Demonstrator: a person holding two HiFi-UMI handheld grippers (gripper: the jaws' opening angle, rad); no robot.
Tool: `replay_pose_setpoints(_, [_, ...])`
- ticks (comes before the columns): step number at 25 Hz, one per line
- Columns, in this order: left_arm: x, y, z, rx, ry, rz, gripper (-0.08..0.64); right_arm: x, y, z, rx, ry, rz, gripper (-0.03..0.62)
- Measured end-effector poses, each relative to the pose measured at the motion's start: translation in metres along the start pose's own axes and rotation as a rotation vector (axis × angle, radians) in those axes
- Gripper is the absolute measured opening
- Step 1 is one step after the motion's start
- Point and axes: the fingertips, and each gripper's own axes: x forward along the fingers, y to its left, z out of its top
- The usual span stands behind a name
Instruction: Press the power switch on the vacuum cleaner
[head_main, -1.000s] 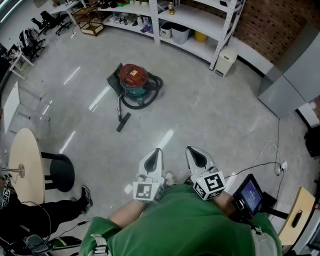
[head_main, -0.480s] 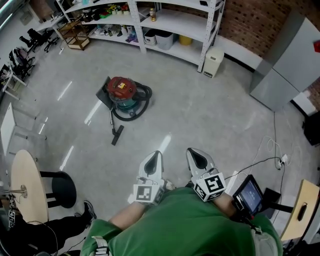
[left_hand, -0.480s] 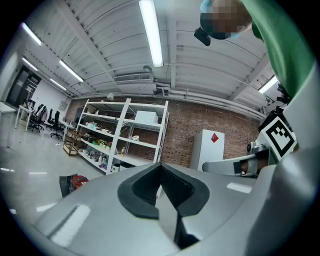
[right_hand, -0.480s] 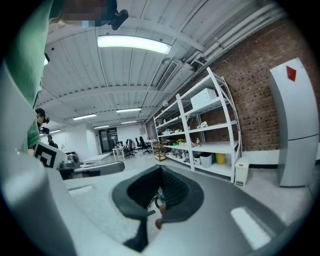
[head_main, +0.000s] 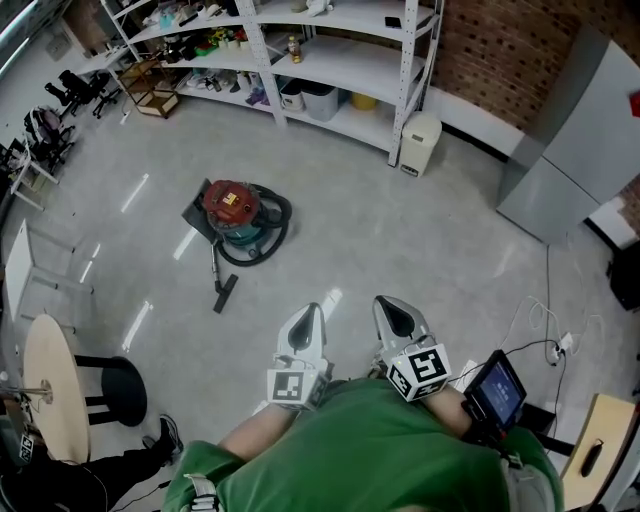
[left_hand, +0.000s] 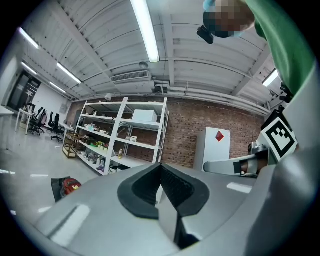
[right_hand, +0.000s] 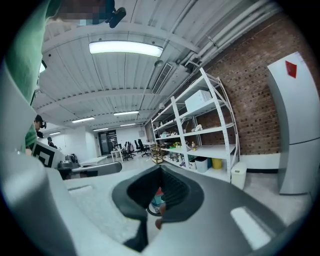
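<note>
The vacuum cleaner (head_main: 236, 208), red on top with a teal body and a black hose looped around it, stands on the floor well ahead of both tools and to their left. Its wand runs toward the person and ends in a floor nozzle (head_main: 225, 291). The left hand-held gripper (head_main: 308, 322) and the right hand-held gripper (head_main: 392, 316) are each pressed together at the tips with nothing pinched, well apart from the machine.

The floor (head_main: 400, 230) is pale, glossy grey. White shelving (head_main: 330, 45) lines the far side against a brick wall (head_main: 500, 40), with a grey cabinet (head_main: 580, 140) to the right. A round tabletop (head_main: 50, 385) and a black stool (head_main: 118, 385) stand at the left.

The person, in a green top, holds both tools close to the chest, side by side, pointing forward.
</note>
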Motion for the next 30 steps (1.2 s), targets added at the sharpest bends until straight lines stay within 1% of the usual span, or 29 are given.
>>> replay_pose_setpoints(5, [0.04,-0.029,-0.001,0.001,-0.009,0.029,0.008,0.002,-0.05,0.008,0.004,0.003,0.025,0.0])
replay_pose_setpoints(8, [0.059,-0.042,-0.01,0.03,-0.016,0.034,0.008,0.001,-0.075,0.01,0.009,0.005,0.034,0.0])
replay_pose_setpoints(9, [0.066,-0.046,-0.01,0.029,-0.014,0.036,0.008,0.002,-0.083,0.011,0.013,0.008,0.034,0.0])
replay_pose_setpoints(12, [0.083,-0.056,-0.01,0.003,0.016,0.04,0.008,0.005,-0.101,0.013,0.025,0.009,0.035,0.0])
replay_pose_setpoints(14, [0.093,-0.057,-0.011,0.009,0.027,0.043,0.008,0.01,-0.11,0.014,0.033,0.009,0.034,0.0])
replay_pose_setpoints(19, [0.118,-0.045,-0.013,0.045,0.019,0.068,0.008,0.032,-0.13,0.017,0.049,0.019,0.034,0.0])
replay_pose_setpoints(22, [0.141,-0.036,-0.013,0.011,0.031,0.079,0.008,0.053,-0.143,0.022,0.042,0.02,0.036,0.0])
replay_pose_setpoints(27, [0.182,-0.009,-0.014,0.027,-0.006,0.097,0.008,0.096,-0.163,0.031,0.019,0.043,0.059,0.0])
replay_pose_setpoints(30, [0.211,0.009,-0.004,0.013,-0.006,0.109,0.008,0.131,-0.175,0.044,0.008,0.043,0.07,0.0])
